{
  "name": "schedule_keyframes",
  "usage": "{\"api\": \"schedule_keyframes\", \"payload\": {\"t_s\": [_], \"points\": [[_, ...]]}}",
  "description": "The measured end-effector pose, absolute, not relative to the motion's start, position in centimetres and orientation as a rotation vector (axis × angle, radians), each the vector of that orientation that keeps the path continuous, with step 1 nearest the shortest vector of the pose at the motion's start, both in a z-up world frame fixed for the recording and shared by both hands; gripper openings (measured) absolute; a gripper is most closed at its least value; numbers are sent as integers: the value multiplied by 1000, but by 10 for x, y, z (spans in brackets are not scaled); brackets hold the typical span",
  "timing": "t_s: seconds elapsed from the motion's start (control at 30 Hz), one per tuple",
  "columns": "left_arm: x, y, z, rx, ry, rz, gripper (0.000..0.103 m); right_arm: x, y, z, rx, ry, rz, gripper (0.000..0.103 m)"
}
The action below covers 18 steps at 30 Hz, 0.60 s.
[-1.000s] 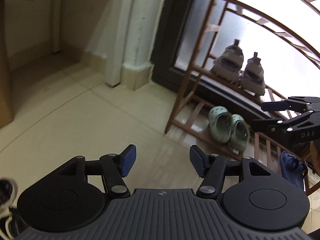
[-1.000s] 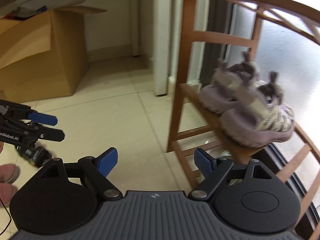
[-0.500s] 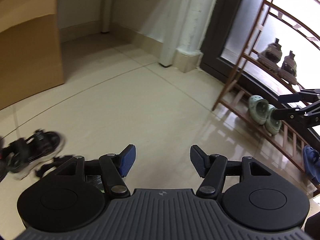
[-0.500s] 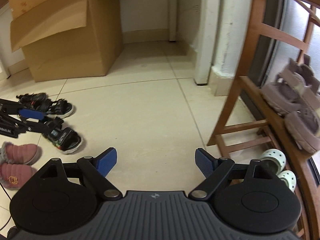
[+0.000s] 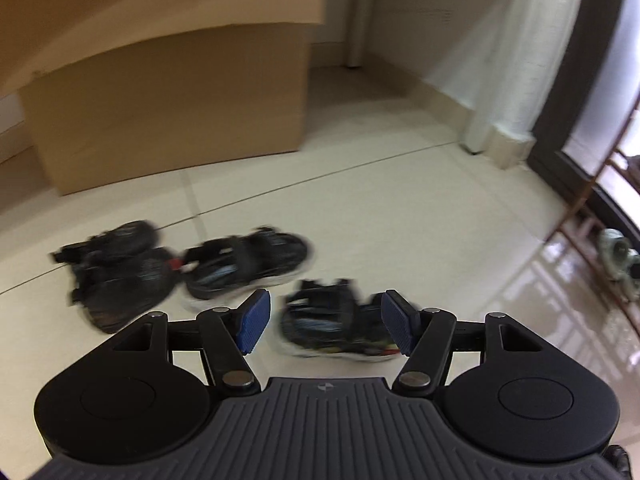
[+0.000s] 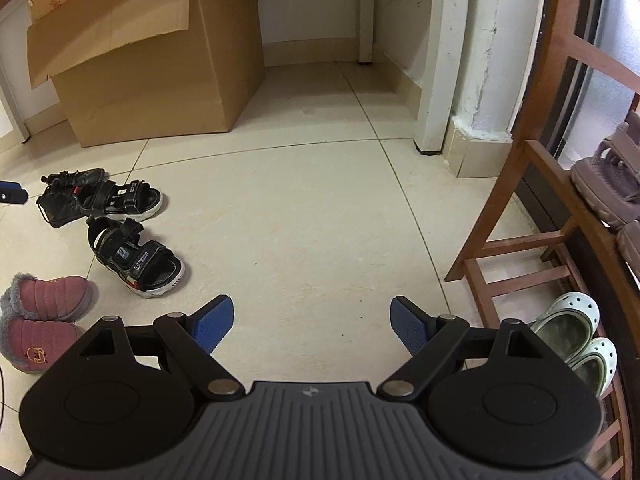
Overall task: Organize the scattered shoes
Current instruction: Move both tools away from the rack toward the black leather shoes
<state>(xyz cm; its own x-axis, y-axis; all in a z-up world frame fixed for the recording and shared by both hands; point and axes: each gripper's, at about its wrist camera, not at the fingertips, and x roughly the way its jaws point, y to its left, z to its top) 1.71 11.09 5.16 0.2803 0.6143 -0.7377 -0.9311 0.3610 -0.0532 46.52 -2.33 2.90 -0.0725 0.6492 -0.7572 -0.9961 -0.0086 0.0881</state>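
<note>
The step in hand looks like the approach to a pickup. The left gripper (image 5: 325,322) has its jaws spread and empty, and a black sandal (image 5: 332,330) shows between them in the left wrist view — lying on the floor (image 6: 304,216) beyond the pads, not gripped, and blurred. A second black sandal (image 5: 248,266) lies just behind it, touching a dark shoe (image 5: 116,276) at its left. In the right wrist view the same 3 sit near a cardboard box (image 6: 152,60), with 2 pink fur-lined boots (image 6: 40,320) side by side closer to the camera.

The right gripper (image 6: 312,330) is released too, jaws wide with only bare tile between them. The wooden shoe rack (image 6: 516,216) stands at the right, holding 2 mauve sandals (image 6: 608,180) on an upper shelf and 2 pale green clogs (image 6: 576,336) on the lowest one.

Next, I judge, the left gripper must descend so its pads straddle the near sandal — across its narrow width — then close before carrying it to the rack.
</note>
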Motion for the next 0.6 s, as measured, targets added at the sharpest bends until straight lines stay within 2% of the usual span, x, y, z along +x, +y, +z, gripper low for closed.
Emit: {"api": "schedule_keyframes", "payload": {"t_s": [0.27,0.47,0.6], "points": [[-32,136,45,-358,857,1160,64,454,-15,25,-644,744,1498,90],[-72,170,29,-323,930,1201,63,446,-7,19,-661,762,1484,90],[-101,200,11,-319,971,1219,59,438,-2,15,-683,770,1479,90]]}}
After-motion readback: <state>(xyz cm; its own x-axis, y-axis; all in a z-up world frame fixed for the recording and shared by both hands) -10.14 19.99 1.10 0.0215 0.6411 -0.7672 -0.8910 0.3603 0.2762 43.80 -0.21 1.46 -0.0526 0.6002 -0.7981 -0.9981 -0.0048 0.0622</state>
